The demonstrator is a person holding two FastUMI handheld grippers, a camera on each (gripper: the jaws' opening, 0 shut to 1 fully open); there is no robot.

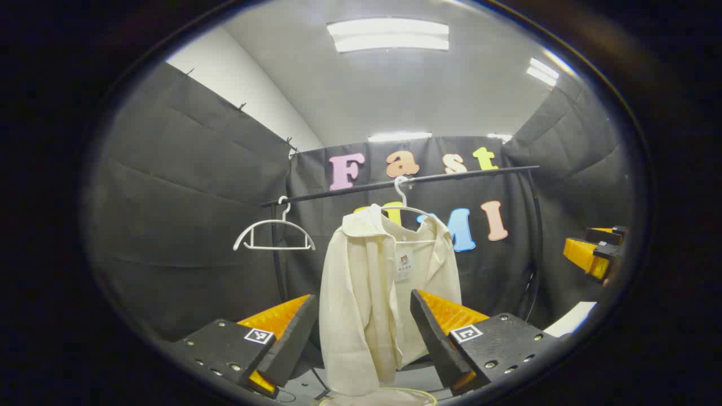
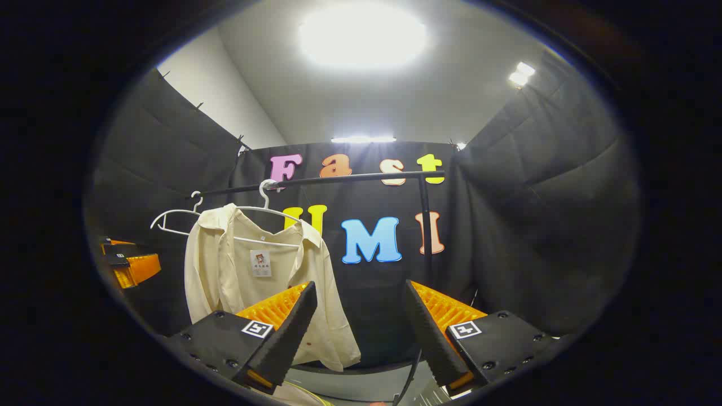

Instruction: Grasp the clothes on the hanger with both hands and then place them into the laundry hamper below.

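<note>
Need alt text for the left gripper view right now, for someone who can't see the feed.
A cream shirt hangs on a white hanger from a black rail, straight ahead of the open left gripper, not yet grasped. An empty hanger hangs to its left; the right gripper shows at the right edge.

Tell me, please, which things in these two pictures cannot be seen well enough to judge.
- Laundry hamper: in the left gripper view the bottom edge cuts off all but a thin rim below the shirt.
- Shirt's tag: too small to read.
- Shirt's lower hem: in the right gripper view, partly hidden behind the right gripper.
- Rail's base: in the left gripper view, hidden behind the left gripper.
</note>
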